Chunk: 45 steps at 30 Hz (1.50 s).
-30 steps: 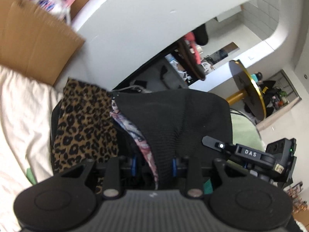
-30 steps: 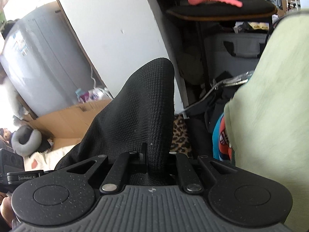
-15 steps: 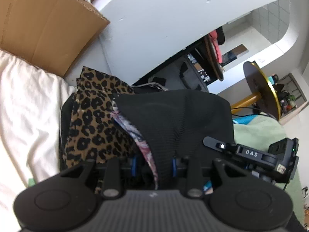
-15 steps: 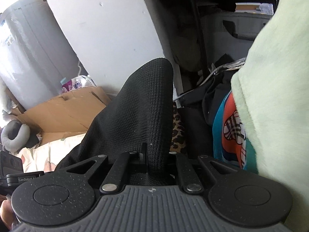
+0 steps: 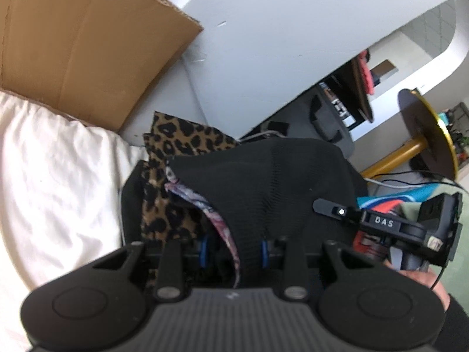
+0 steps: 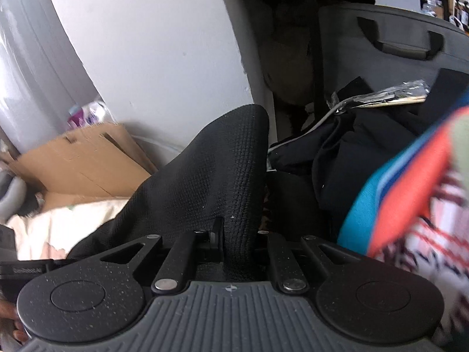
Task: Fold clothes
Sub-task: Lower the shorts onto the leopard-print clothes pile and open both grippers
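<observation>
A black knit garment [image 5: 263,182] hangs stretched between my two grippers. In the left wrist view my left gripper [image 5: 233,249] is shut on one bunched edge of it, together with a strip of pink-patterned fabric [image 5: 217,220]. My right gripper [image 5: 337,211] shows at the right of that view, pinching the garment's other side. In the right wrist view the right gripper [image 6: 239,231] is shut on a fold of the black knit garment [image 6: 217,170], which rises ahead of the fingers. A leopard-print garment [image 5: 176,146] lies just behind the black one.
White bedding [image 5: 52,182] lies at the left, with a cardboard box [image 5: 73,44] behind it against a white wall [image 5: 278,44]. A bright blue, orange and white garment [image 6: 410,190] and dark clothes [image 6: 351,146] lie at the right. A grey bag [image 6: 395,38] and a gold-edged round table [image 5: 425,135] stand farther off.
Both grippers have sunk toward the bed with the black garment still held. The cardboard box and bedding loom larger. The colourful garment has replaced the pale green blanket at the right.
</observation>
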Motion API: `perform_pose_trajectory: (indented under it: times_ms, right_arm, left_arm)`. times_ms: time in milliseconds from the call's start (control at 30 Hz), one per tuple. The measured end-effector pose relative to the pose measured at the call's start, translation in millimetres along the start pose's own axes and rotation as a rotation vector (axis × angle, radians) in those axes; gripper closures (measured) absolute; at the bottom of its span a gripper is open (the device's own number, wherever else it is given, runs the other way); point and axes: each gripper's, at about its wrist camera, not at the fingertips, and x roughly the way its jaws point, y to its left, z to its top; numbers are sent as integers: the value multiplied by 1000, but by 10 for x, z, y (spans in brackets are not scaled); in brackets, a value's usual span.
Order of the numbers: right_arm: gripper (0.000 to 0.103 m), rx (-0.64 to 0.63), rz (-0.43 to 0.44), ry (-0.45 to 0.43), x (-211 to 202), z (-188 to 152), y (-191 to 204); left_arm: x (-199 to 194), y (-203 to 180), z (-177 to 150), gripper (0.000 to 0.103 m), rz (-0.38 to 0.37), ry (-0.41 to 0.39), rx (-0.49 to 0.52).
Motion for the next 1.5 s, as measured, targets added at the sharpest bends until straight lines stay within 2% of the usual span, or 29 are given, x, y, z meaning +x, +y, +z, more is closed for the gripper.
perform_pose_trajectory:
  times_ms: [233, 300, 333, 367, 500, 567, 667, 767, 900, 1033, 1200, 1433, 1500]
  right_arm:
    - [91, -54, -65, 28, 340, 65, -31]
    - [85, -72, -95, 39, 446, 89, -45]
    - [74, -92, -130, 44, 489, 104, -37]
    - [70, -111, -165, 50, 532, 120, -30]
    - [69, -192, -305, 45, 662, 226, 12]
    - [69, -205, -324, 36, 684, 293, 21]
    - [69, -199, -289, 1, 606, 346, 81]
    - [69, -190, -227, -14, 515, 255, 168]
    - [69, -170, -152, -9, 448, -65, 314]
    - [69, -131, -111, 7, 444, -451, 397]
    - [69, -78, -68, 2, 392, -810, 472]
    - [69, 11, -2, -85, 302, -878, 608]
    - [69, 18, 24, -102, 310, -861, 697]
  left_arm:
    - [183, 17, 84, 70, 32, 7, 17]
    - [233, 51, 86, 70, 45, 14, 9]
    - [255, 73, 82, 70, 55, 18, 2]
    - [271, 95, 80, 70, 66, 21, -2]
    - [298, 150, 82, 69, 81, 31, -8]
    - [294, 127, 90, 69, 82, 33, -3]
    - [285, 72, 96, 69, 76, 27, 20]
    - [303, 32, 119, 69, 68, 22, 45]
    - [369, 74, 151, 68, 89, 37, 48]
    - [331, 131, 202, 64, 72, 59, 1]
    - [224, 90, 230, 61, 81, 24, 17]
    - [356, 160, 359, 60, 79, 19, -19]
    - [410, 211, 369, 61, 71, 1, -61]
